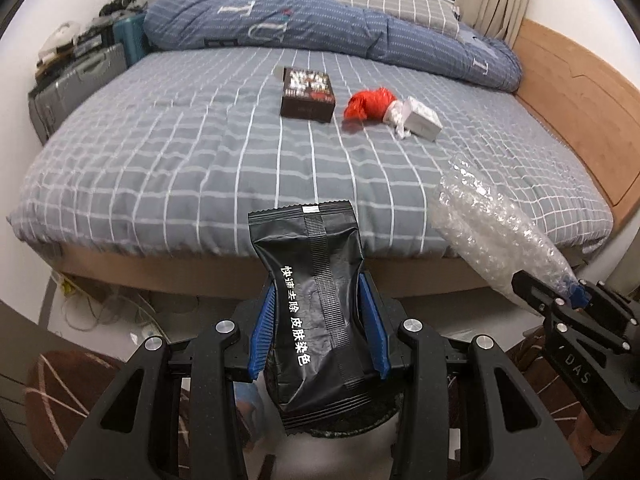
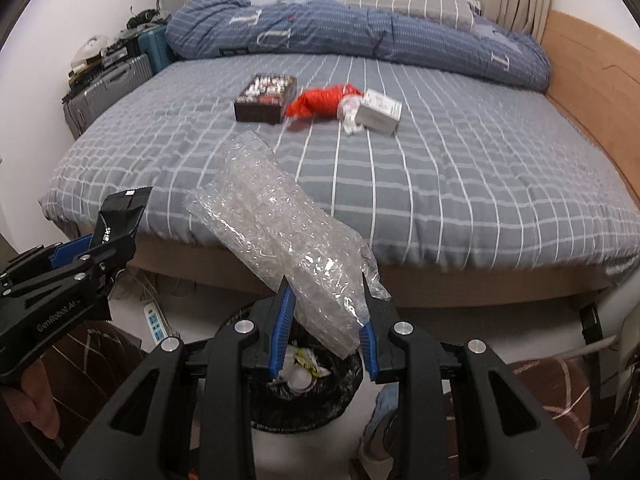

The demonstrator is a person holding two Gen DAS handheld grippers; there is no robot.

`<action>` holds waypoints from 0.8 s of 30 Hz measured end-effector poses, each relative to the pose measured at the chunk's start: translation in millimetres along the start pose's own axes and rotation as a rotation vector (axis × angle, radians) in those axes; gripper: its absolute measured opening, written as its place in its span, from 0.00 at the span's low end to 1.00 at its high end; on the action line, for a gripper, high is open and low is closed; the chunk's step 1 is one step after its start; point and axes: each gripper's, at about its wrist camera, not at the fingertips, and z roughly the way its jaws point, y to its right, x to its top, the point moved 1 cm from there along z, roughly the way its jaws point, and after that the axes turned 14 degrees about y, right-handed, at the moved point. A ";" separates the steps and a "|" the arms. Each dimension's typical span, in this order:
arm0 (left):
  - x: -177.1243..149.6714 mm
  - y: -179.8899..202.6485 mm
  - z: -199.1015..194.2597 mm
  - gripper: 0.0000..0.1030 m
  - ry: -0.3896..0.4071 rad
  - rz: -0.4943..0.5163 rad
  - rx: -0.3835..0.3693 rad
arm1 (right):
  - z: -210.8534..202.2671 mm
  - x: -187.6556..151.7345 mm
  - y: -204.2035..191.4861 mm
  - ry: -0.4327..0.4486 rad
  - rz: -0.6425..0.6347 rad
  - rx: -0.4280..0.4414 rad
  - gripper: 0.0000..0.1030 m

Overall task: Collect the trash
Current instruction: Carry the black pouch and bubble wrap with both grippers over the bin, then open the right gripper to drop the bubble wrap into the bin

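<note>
My left gripper (image 1: 320, 300) is shut on a black foil packet (image 1: 316, 304) with white print, held upright above a bin (image 1: 344, 420) lined with a black bag. My right gripper (image 2: 326, 308) is shut on a wad of clear bubble wrap (image 2: 276, 228), and it hangs over the same bin (image 2: 304, 392), where crumpled paper lies inside. On the bed behind lie a dark box (image 1: 307, 94), a red crumpled bag (image 1: 370, 104), white paper (image 1: 396, 120) and a small grey box (image 1: 424, 118). Each gripper shows in the other's view: the right gripper (image 1: 568, 300), the left gripper (image 2: 108, 248).
The bed (image 1: 200, 160) has a grey checked sheet, a blue duvet (image 1: 320, 20) bunched at the back and a wooden side board (image 1: 580, 100) on the right. Suitcases (image 1: 80, 80) stand at the far left. A power strip (image 2: 156, 322) and cables lie on the floor.
</note>
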 end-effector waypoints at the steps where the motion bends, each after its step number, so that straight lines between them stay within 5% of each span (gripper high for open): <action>1: -3.7 -0.9 1.9 0.38 -0.006 -0.003 -0.001 | 3.8 -4.5 0.0 -0.012 0.001 0.000 0.28; 24: -81.3 -8.1 93.6 0.38 -0.170 0.015 -0.010 | 102.0 -94.8 -12.9 -0.266 -0.008 0.068 0.28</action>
